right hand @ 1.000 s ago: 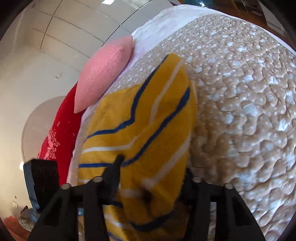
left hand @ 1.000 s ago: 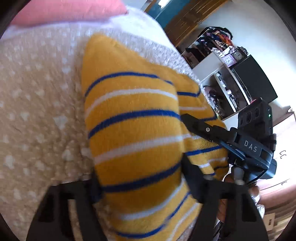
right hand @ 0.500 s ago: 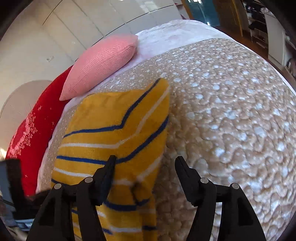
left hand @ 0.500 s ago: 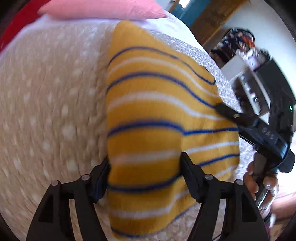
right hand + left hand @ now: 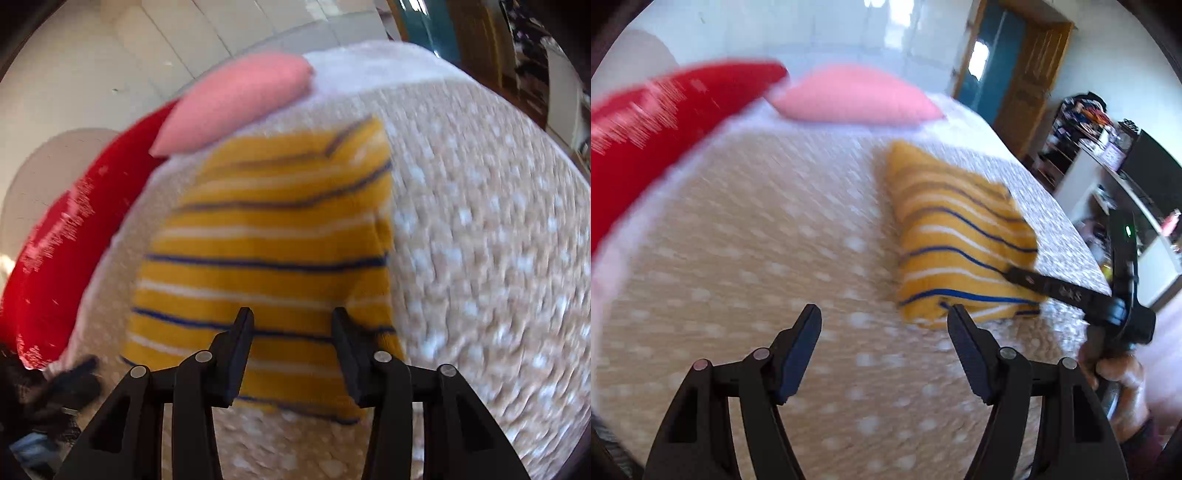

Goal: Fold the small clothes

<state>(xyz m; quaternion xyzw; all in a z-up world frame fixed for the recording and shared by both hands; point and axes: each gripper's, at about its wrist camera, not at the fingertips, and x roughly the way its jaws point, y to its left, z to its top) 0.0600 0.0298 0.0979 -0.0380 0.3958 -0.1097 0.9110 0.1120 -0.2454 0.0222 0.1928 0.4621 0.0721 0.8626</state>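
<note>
A yellow garment with blue and white stripes [image 5: 956, 236] lies folded on the beige dotted bedspread [image 5: 757, 240]. My left gripper [image 5: 883, 314] is open, to the left of the garment's near corner, with only bedspread between its fingers. My right gripper [image 5: 291, 317] hovers over the near edge of the garment [image 5: 266, 236]. Its jaws are closing, a gap still shows between them, and the striped cloth lies beneath. In the left wrist view one finger [image 5: 1034, 282] of the right gripper rests at the garment's near right corner, with a hand [image 5: 1115, 373] behind it.
A red pillow [image 5: 646, 140] and a pink pillow [image 5: 857, 99] lie at the head of the bed. Beyond the bed's right edge are shelves with clutter [image 5: 1086, 125], a dark screen [image 5: 1152, 166] and a wooden door [image 5: 1030, 74].
Both grippers let go of the garment, which now lies folded on the bed. The left gripper pulled back and to the left. The right gripper drew back and its jaws narrowed again.
</note>
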